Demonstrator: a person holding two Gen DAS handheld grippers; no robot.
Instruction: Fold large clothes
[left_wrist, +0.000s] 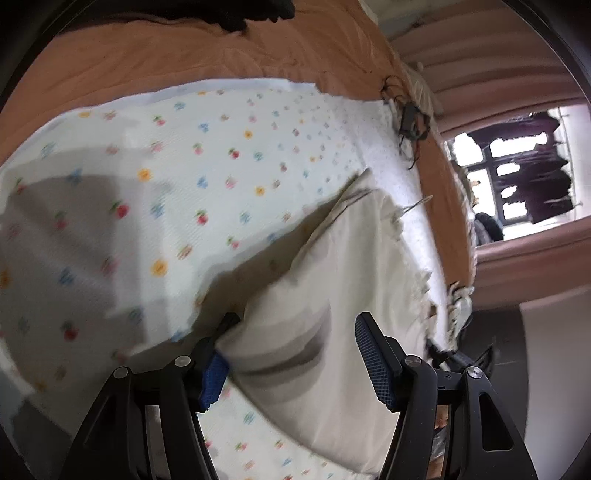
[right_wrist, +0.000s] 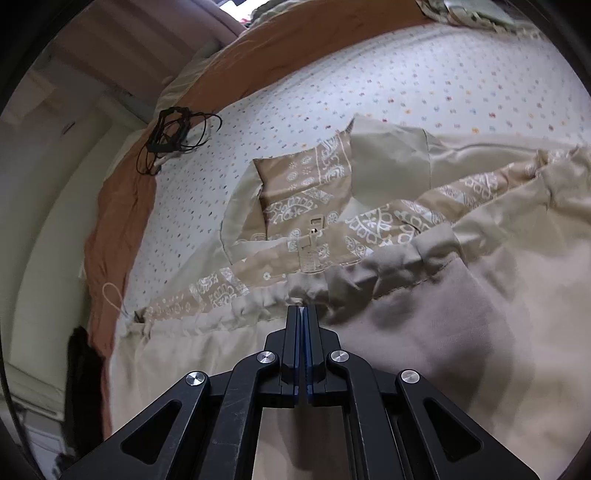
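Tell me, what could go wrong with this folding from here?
The right gripper is pinched shut on only a thin bit of the beige garment at its gathered seam, so the cloth might slip out when pulled. The left gripper is open with cream fabric lying loose between its fingers; that side could sag or fold crookedly. A tangle of black cable lies on the dotted sheet beyond the garment, and dragged cloth might catch on it.

Garment (right_wrist: 424, 302): cream outside, tan lining with white paisley print. Bed sheet (right_wrist: 295, 96): white, small multicoloured fruit and flower motifs. Blanket (left_wrist: 166, 62): plain orange.
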